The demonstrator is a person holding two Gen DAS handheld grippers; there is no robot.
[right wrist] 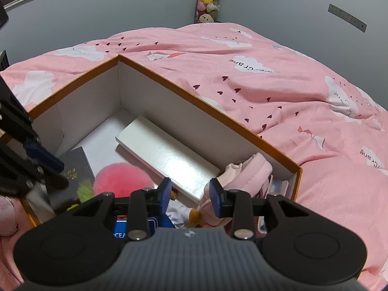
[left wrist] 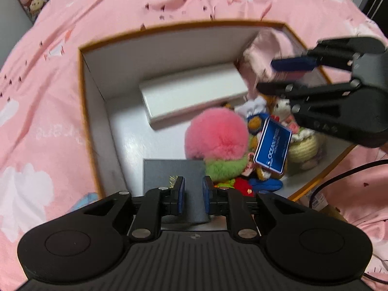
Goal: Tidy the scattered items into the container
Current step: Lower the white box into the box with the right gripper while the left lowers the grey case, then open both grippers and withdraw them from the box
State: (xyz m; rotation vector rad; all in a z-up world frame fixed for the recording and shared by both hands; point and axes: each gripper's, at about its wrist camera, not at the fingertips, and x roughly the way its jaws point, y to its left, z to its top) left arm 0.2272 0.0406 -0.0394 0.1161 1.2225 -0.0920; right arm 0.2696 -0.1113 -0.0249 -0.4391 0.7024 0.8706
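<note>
Left wrist view: the left gripper (left wrist: pixel 194 192) points steeply down into the orange-rimmed white cardboard container (left wrist: pixel 82 77), at its 6 o'clock edge. Jaws are narrow and, as far as the blur allows, clamped on the near edge of the dark grey hard-cover book (left wrist: pixel 169 174), which sits inside the container already. The book is stiff, flat and fairly heavy for its size, w/ a smooth cover, so an edge grip may slip or let it swing. A hold mid-edge is prob. safest.

At 1 o'clock from it lies the pink-and-green fluffy plush ball (left wrist: pixel 215 138), touching the book's corner. It's soft and light, and squashes anywhere. Beyond, at 12, lies the long flat white carton (left wrist: pixel 191 97). At 3 there's a heap of small plush toys (left wrist: pixel 303 143) w/ a blue printed card tag (left wrist: pixel 272 149). The right gripper (left wrist: pixel 266 76) hangs at 2 o'clock, part open, nothing in it, in front of a crumpled pink cloth (left wrist: pixel 262 48). A black cable (left wrist: pixel 339 177) trails outside on the pink cloud-print duvet (left wrist: pixel 48 97).

Right wrist view: the right gripper (right wrist: pixel 190 194) has a moderate gap btw. its pads, empty, above the toys. The book (right wrist: pixel 75 167) is at 9 o'clock under the left gripper (right wrist: pixel 59 174), near the container wall (right wrist: pixel 194 97). The ball crowds the book's free side, so there's little room to lay it flat.
</note>
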